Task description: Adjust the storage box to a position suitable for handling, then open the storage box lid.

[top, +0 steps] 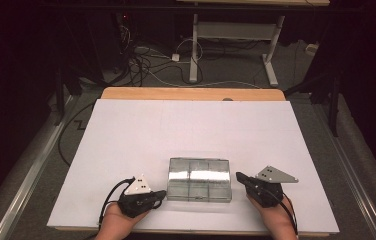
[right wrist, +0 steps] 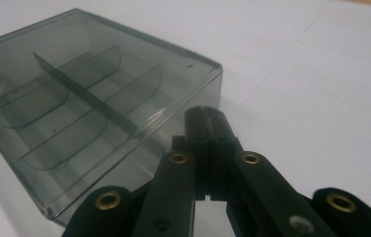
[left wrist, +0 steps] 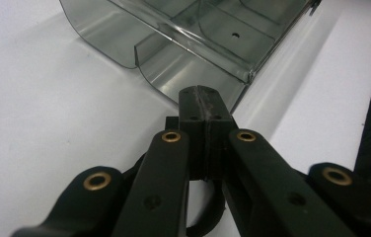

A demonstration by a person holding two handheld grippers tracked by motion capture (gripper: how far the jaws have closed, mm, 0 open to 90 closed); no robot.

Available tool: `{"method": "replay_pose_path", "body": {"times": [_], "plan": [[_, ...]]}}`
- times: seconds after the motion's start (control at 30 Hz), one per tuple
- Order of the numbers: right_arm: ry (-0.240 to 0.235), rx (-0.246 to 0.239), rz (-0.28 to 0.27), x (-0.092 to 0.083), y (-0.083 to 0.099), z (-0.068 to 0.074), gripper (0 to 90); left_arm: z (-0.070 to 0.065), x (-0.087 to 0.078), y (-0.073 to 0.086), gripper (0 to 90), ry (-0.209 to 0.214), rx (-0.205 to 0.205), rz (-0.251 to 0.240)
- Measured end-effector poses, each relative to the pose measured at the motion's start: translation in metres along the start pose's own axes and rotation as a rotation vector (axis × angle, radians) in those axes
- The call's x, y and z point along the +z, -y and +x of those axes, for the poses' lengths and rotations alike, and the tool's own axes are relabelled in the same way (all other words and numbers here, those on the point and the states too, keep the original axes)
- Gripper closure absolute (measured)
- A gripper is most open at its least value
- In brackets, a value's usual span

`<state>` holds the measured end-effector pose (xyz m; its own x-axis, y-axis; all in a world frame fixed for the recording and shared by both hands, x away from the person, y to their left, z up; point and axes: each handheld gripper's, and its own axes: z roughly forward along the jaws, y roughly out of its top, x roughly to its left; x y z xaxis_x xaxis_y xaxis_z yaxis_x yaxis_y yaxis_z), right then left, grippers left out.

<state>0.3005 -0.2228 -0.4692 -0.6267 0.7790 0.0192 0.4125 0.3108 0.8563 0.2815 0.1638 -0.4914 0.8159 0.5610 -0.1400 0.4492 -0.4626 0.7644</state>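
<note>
A clear plastic box (top: 199, 179) with dividers inside lies flat on the white sheet (top: 191, 130) that covers the counter (top: 191, 93), low in the middle of the high view, its lid down. The left tongs (top: 162, 194) sit at the lower left of the box, their tips near or at its near left corner, and the left gripper view shows both jaws pressed together with nothing between them, pointing at that corner of the box (left wrist: 193, 44). The right tongs (top: 240, 177) sit just to the right of the box, also closed on nothing; in the right gripper view their tips stand close by the corner of the box (right wrist: 94, 108), though whether they touch it cannot be told. The compartments look empty, and no other object lies on the sheet. Judging from this, the work on the box has hardly begun: the tongs have come up on either side, but the box is not gripped, lifted or opened. Taking hold of it or working the lid is left to do.
</note>
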Motion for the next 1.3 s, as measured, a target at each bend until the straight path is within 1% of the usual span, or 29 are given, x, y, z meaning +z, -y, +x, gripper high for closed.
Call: {"method": "replay_pose_path", "body": {"times": [0.07,0.2,0.27,0.3,0.37,0.4,0.47,0.53,0.7,0.8,0.9,0.97,1.07,1.2,1.3], "plan": [[-0.006,-0.008,0.016,0.003,0.001,0.002,90.0,0.003,-0.002,0.001,88.0,-0.016,-0.004,-0.005],[-0.02,-0.009,0.024,0.009,-0.001,0.005,90.0,0.017,-0.011,0.005,87.9,-0.044,-0.043,-0.046],[-0.018,-0.014,0.026,0.011,-0.002,0.007,90.0,0.022,-0.015,0.006,87.8,-0.057,-0.06,-0.061],[-0.009,-0.019,0.023,0.012,-0.003,0.007,90.0,0.024,-0.016,0.007,87.8,-0.06,-0.063,-0.065],[-0.007,-0.02,0.023,0.013,-0.004,0.007,90.0,0.027,-0.018,0.007,87.7,-0.069,-0.067,-0.072],[-0.01,-0.012,0.019,0.013,-0.005,0.007,90.0,0.028,-0.018,0.007,87.7,-0.07,-0.07,-0.074],[-0.011,-0.011,0.012,0.015,-0.007,0.006,90.0,0.028,-0.018,0.007,87.6,-0.066,-0.077,-0.08],[-0.015,-0.004,0.01,0.017,-0.008,0.005,90.0,0.027,-0.016,0.007,87.6,-0.073,-0.079,-0.083],[-0.022,0.001,0.0,0.019,-0.011,0.004,90.0,0.027,-0.016,0.008,87.7,-0.083,-0.102,-0.101],[-0.02,0.003,-0.009,0.018,-0.014,0.005,90.0,0.028,-0.017,0.009,87.9,-0.092,-0.103,-0.1],[-0.021,-0.007,-0.023,0.016,-0.016,0.005,90.0,0.03,-0.017,0.009,88.0,-0.1,-0.107,-0.103],[-0.022,-0.002,-0.034,0.013,-0.017,0.005,90.0,0.031,-0.017,0.009,87.9,-0.091,-0.096,-0.096],[-0.026,-0.007,-0.05,0.009,-0.018,0.005,90.0,0.031,-0.016,0.009,87.9,-0.093,-0.089,-0.09],[-0.03,-0.015,-0.063,0.005,-0.02,0.008,90.0,0.032,-0.016,0.009,87.9,-0.079,-0.076,-0.099],[-0.045,-0.021,-0.071,0.003,-0.02,0.011,90.0,0.031,-0.017,0.009,87.7,-0.071,-0.07,-0.117]]}}
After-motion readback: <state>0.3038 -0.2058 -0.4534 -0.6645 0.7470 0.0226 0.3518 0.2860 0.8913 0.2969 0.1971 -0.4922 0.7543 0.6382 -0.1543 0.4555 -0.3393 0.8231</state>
